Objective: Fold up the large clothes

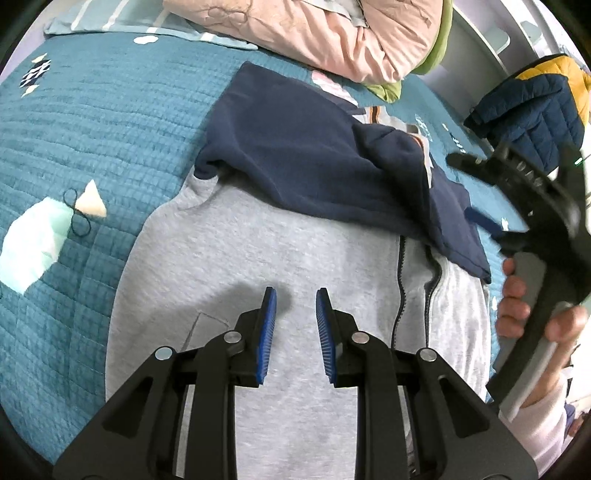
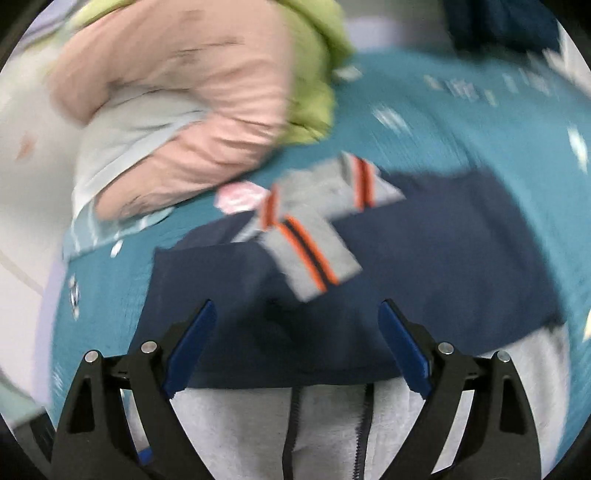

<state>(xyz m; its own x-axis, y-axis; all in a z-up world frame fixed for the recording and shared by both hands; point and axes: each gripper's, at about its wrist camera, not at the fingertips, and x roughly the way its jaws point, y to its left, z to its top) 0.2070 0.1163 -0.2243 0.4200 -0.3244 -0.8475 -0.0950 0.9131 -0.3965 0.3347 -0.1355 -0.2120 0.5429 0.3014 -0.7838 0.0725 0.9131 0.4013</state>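
Observation:
A large grey and navy zip-up jacket point(image 1: 236, 254) lies on the bed; its navy sleeves point(image 1: 295, 147) are folded across the upper part, and its open zipper point(image 1: 402, 280) runs down the right side. My left gripper point(image 1: 295, 295) hovers over the grey front panel, open and empty. My right gripper point(image 1: 480, 192) shows at the right edge, held in a hand. In the blurred right wrist view the right gripper point(image 2: 297, 306) is wide open above the navy sleeves point(image 2: 424, 251), near grey cuffs point(image 2: 314, 240) with orange stripes.
A teal quilted bedspread point(image 1: 92, 140) covers the bed. A pink and green duvet point(image 1: 332, 33) is piled at the far end and also shows in the right wrist view point(image 2: 184, 92). A navy and yellow padded jacket point(image 1: 535, 107) hangs at the right.

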